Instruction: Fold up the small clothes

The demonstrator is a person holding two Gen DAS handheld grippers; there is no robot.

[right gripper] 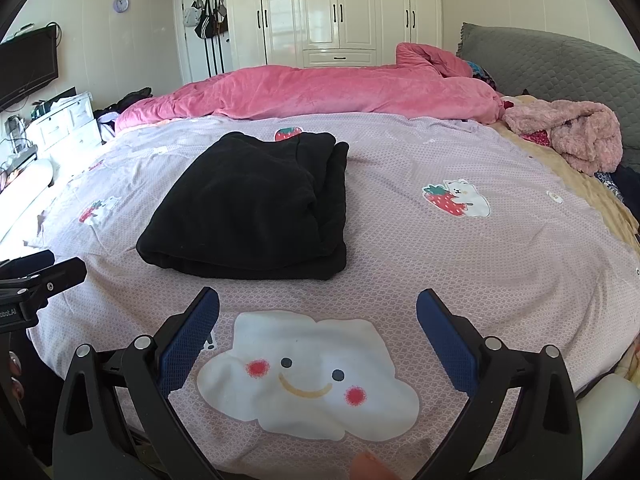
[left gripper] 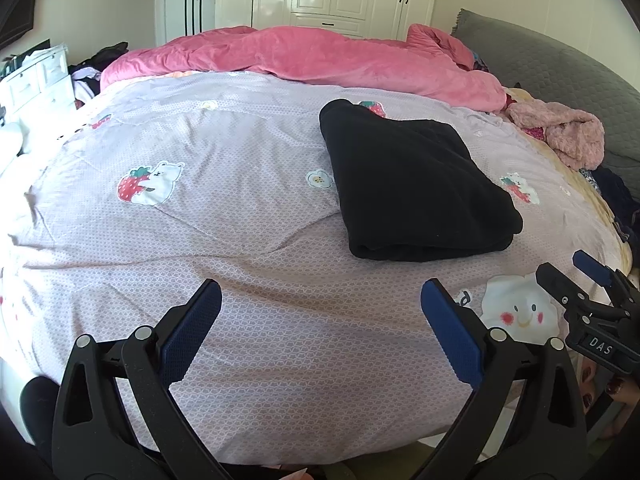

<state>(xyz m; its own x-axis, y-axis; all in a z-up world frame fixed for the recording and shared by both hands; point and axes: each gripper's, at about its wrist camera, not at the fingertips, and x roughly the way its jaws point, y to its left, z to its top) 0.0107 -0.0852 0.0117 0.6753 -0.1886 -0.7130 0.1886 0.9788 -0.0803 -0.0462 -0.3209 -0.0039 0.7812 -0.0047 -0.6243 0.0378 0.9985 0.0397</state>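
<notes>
Both claws, left [left gripper: 320, 322] and right [right gripper: 318, 320], are hanging spread apart and empty. The black garment [right gripper: 248, 208] is lying folded on the bedspread [right gripper: 420, 248], at eleven o'clock from my right claw. I'm judging this fold finished; next, I'm reaching for the pink clothes [right gripper: 576, 136] at two o'clock.

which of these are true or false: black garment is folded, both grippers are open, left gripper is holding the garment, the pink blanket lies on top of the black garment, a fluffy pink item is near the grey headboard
1. The black garment lies folded on the bedspread. True.
2. The left gripper and the right gripper are both open. True.
3. The left gripper is holding the garment. False: its fingers are empty, short of the garment.
4. The pink blanket lies on top of the black garment. False: it is bunched behind it, apart.
5. A fluffy pink item lies near the grey headboard. True.
</notes>
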